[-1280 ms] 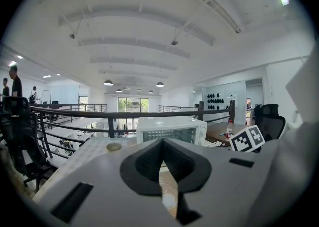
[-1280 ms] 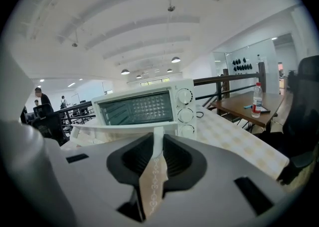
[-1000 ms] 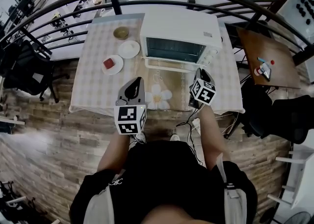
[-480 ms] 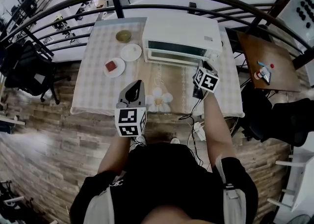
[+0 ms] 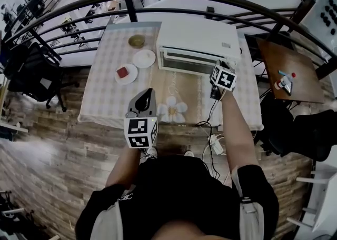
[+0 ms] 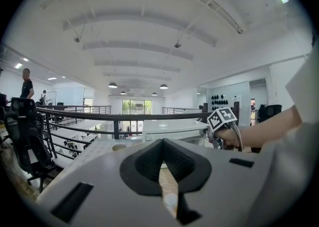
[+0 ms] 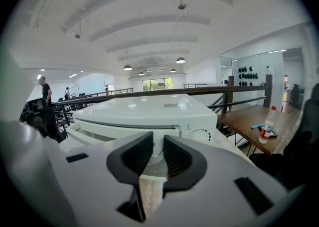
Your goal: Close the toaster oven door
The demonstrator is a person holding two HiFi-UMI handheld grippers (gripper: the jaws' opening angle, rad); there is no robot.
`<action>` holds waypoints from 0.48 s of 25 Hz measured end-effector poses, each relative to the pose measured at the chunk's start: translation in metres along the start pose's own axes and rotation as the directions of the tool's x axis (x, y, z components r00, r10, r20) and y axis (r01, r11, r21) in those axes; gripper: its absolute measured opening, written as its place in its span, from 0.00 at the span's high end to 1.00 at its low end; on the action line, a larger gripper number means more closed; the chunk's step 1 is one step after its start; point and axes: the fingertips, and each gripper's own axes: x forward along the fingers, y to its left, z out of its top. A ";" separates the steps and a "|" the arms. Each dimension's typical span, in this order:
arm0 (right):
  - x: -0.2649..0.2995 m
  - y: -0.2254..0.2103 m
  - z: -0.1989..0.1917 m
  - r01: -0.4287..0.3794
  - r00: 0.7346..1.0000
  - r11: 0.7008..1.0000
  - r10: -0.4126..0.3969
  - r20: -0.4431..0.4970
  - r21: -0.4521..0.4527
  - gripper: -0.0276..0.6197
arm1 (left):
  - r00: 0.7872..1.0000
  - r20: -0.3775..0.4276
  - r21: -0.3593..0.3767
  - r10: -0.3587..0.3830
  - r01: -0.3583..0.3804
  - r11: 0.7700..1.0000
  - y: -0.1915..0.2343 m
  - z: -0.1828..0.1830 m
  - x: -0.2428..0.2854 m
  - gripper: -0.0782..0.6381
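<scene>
Person point(image 5: 179, 197) is standing at the counter point(image 5: 105, 102), holding tongs in each hand. Left tongs point(image 6: 161, 144) are hovering low over the counter's near edge, pressed together, pinching nothing. Flower mat point(image 5: 172, 111) is lying just ahead of them on the checked cloth. Right tongs point(image 7: 158, 141) are reaching further in, spread slightly apart with nothing gripped. They are pointing at the right end of the toaster oven door point(image 5: 188, 61), just left of the dial point(image 7: 199, 135). Toaster oven point(image 5: 197, 36) is sitting at the counter's far side, right of centre. Its door is standing almost upright against the front; can't tell if it is fully shut. Left of the oven, a plate with a red piece point(image 5: 126, 73), a white plate point(image 5: 144, 58) and a small bowl point(image 5: 137, 40) are sitting close together. Dark railing point(image 7: 190, 91) is running behind the counter. Brown side counter point(image 5: 289, 60) is standing off to the right, carrying a bottle point(image 7: 268, 124).
</scene>
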 end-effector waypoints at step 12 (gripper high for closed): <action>0.009 -0.004 0.006 -0.003 1.000 0.999 0.004 -0.005 0.050 0.85 | 0.999 0.033 -0.004 0.043 -0.043 0.999 0.012 0.011 -0.012 0.87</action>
